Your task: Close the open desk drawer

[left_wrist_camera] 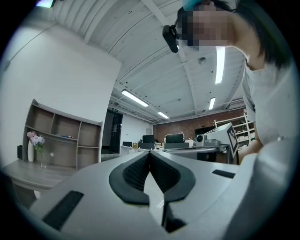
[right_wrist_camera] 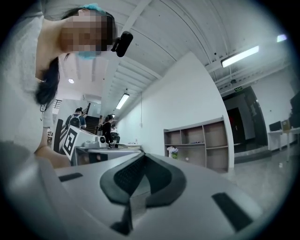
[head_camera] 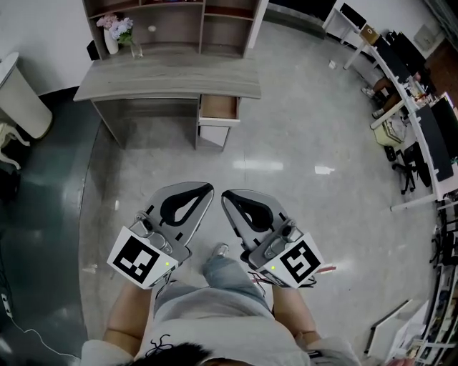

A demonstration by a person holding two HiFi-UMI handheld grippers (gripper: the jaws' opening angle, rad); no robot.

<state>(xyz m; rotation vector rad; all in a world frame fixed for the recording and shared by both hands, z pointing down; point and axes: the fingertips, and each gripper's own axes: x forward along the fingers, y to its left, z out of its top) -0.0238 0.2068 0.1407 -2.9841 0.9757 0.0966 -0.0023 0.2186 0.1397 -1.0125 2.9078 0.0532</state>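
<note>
Looks steeply down on a glossy grey office floor (head_camera: pixel 300 179). Finds a white rounded bin (head_camera: pixel 21 100) at 10 o'clock, by the wall. Shows at 11 o'clock a white vase of pale flowers (head_camera: pixel 113 32) and a clear glass (head_camera: pixel 136 48) just beside it, both on the back left corner of the grey wood surface (head_camera: pixel 164 80), with an open shelf unit (head_camera: pixel 172 18) behind. Puts the drawer (head_camera: pixel 218 107) at 12 o'clock, pulled out from under the right end of the surface, wooden inside open to view, well apart from both grippers. Takes in rows of white office desks (head_camera: pixel 411 100) with dark screens and chairs from 2 to 3 o'clock.

Nearer the person, holds the left gripper (head_camera: pixel 206 189) at 7 o'clock, marker cube (head_camera: pixel 140 259) at the near end, jaws aimed toward 1 o'clock. Reads in the left gripper view as jaws pressed together at the tips, gripping nothing. Sets a knee in blue jeans (head_camera: pixel 227 275) and a shoe (head_camera: pixel 220 250) at 6 o'clock, between the two grippers. Holds the right gripper (head_camera: pixel 227 196) at 5 o'clock, jaws aimed toward 11 o'clock, tips near those of the left but not touching. Reads in the right gripper view likewise: jaws closed tip to tip, nothing held.
</note>
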